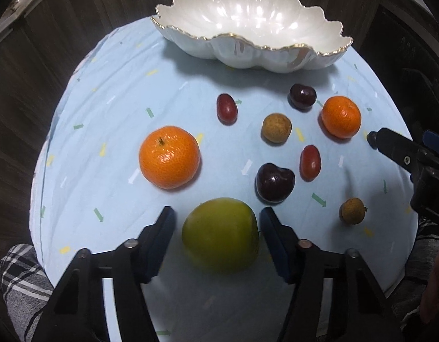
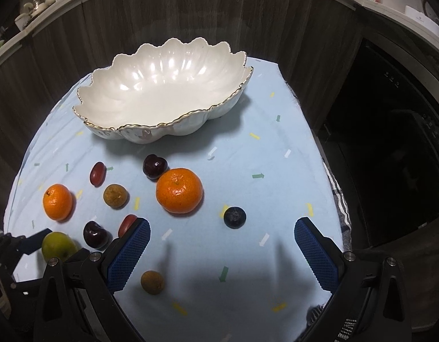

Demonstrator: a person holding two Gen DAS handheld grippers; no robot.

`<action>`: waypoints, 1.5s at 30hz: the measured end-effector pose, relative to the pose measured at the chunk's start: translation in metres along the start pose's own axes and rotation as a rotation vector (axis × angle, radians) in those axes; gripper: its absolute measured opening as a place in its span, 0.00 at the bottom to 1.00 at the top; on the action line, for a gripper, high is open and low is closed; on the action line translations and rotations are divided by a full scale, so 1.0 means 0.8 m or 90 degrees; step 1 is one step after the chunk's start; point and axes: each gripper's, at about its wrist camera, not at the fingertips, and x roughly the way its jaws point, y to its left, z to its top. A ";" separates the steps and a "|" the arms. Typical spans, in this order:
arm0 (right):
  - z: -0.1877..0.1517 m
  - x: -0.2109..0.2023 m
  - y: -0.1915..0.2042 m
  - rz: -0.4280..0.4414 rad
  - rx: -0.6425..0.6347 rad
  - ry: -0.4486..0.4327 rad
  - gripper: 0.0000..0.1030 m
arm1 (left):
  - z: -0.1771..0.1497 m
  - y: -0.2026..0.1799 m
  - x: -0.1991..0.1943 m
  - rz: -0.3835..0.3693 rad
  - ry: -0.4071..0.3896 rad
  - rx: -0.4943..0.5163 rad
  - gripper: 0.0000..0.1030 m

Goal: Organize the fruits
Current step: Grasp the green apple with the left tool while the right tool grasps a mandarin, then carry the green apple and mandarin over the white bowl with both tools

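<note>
Green fruit (image 1: 221, 233) sits low centre in my left view, between the fingers of my left claw (image 1: 218, 222). Right pad looks to be touching its side; a thin gap shows at the left pad, so no firm grip. Above it on the blue cloth (image 1: 119, 85): big tangerine (image 1: 169, 157) centre left, dark cherry (image 1: 275, 182) to the right. White scalloped bowl (image 1: 248, 28) empty at top. My right claw (image 2: 222, 252) hangs wide open over bare cloth, lower centre of its view, blueberry (image 2: 234, 217) just above, small brown fruit (image 2: 152, 282) beside its left finger.
</note>
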 end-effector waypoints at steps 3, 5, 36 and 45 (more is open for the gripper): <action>0.000 0.003 0.002 0.002 -0.003 0.004 0.99 | -0.001 -0.001 0.001 -0.006 0.002 0.005 0.47; 0.002 0.004 0.003 0.008 0.000 0.013 0.99 | 0.000 -0.001 0.000 -0.010 0.007 0.007 0.46; 0.041 0.061 0.050 0.045 -0.049 0.075 0.69 | 0.034 0.021 -0.031 -0.023 -0.007 -0.014 0.46; 0.036 0.092 0.053 0.063 -0.042 0.114 0.47 | 0.040 0.020 -0.028 -0.017 -0.012 -0.009 0.46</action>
